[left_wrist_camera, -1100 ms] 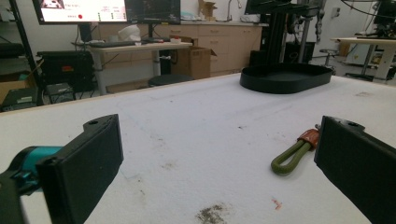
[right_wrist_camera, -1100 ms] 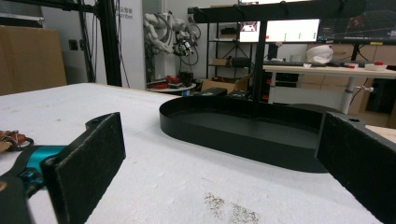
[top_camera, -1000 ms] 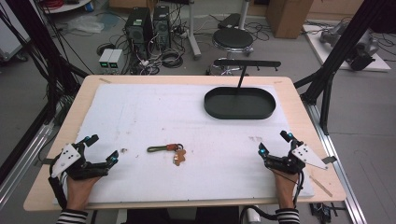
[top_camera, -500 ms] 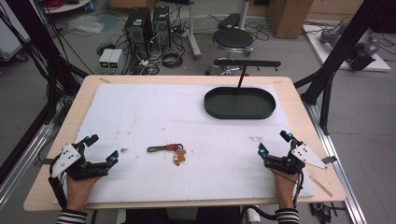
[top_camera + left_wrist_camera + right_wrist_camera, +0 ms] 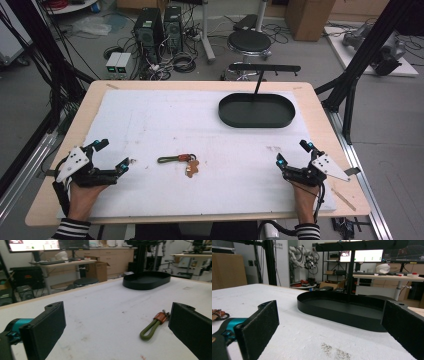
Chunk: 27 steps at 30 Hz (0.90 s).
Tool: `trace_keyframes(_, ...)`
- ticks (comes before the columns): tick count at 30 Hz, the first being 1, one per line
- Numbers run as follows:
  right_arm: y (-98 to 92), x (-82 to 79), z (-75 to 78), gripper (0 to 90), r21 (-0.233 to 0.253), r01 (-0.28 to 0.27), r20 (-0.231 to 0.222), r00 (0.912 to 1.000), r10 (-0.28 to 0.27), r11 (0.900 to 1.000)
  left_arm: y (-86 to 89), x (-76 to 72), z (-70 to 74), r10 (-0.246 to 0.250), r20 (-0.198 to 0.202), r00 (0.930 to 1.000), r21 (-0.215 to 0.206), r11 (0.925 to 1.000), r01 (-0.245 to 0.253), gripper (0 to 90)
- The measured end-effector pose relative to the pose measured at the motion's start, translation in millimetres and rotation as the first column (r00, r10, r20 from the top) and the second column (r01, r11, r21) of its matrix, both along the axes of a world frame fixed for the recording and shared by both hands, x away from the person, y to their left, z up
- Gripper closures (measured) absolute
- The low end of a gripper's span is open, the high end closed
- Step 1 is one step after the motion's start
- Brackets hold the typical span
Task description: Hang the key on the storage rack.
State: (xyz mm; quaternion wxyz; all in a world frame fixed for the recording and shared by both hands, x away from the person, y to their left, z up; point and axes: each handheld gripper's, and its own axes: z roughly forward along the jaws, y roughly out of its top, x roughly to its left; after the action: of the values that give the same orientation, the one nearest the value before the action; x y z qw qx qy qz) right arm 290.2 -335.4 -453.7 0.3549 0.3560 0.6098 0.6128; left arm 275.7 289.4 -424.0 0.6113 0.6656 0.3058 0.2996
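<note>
Near the middle of the frame a keyring point(image 5: 182, 161) lay on the white desk point(image 5: 165, 122), the black oval tray point(image 5: 256, 110) toward the upper right. At the lower corners the left gripper point(image 5: 114, 156) and right gripper point(image 5: 294, 153) rested, jaws apart, empty.

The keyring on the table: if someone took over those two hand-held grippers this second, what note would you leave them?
Left gripper: open, holding nothing, resting near the table's left front edge.
Right gripper: open, holding nothing, resting near the right front edge.
Keyring, with a green loop and a brown tag: lies flat on the white mat, mid-front, between the grippers and somewhat nearer the left one; neither touches it.
Black oval tray: far right of the mat, nothing in it; a T-shaped stand rises from it.
Done: nothing visible yet.
Left: probably pick up the keyring and take it to the tray or stand.
</note>
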Motion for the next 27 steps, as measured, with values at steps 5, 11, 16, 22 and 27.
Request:
trace_keyframes(5,0.0,-0.4,0.0,0.7,0.005,0.0,-0.006,1.0,0.0,1.0,-4.4,10.4,18.4,-0.093,-0.044,0.9947,0.056,0.9939,0.095,1.7)
trace_keyframes(11,-0.2,-0.1,0.0,0.7,0.004,0.001,-0.004,1.0,-0.001,1.0,-15.2,28.2,43.3,-0.176,-0.099,0.9794,0.122,0.9746,0.188,1.7)
trace_keyframes(16,-0.8,0.2,0.0,0.7,0.003,0.001,-0.002,1.0,-0.001,1.0,-25.1,46.1,55.8,-0.207,-0.176,0.9622,0.172,0.956,0.238,1.7)
trace_keyframes(22,-0.8,0.3,-0.1,0.7,0.003,0.001,0.0,1.0,-0.001,1.0,-43.5,63.9,63.8,-0.256,-0.255,0.9324,0.278,0.9043,0.324,1.7)
trace_keyframes(27,-1.0,0.1,-0.1,0.7,0.003,0.001,-0.003,1.0,-0.001,1.0,-62.8,74.9,68.2,-0.298,-0.32,0.8994,0.369,0.8349,0.408,1.7)
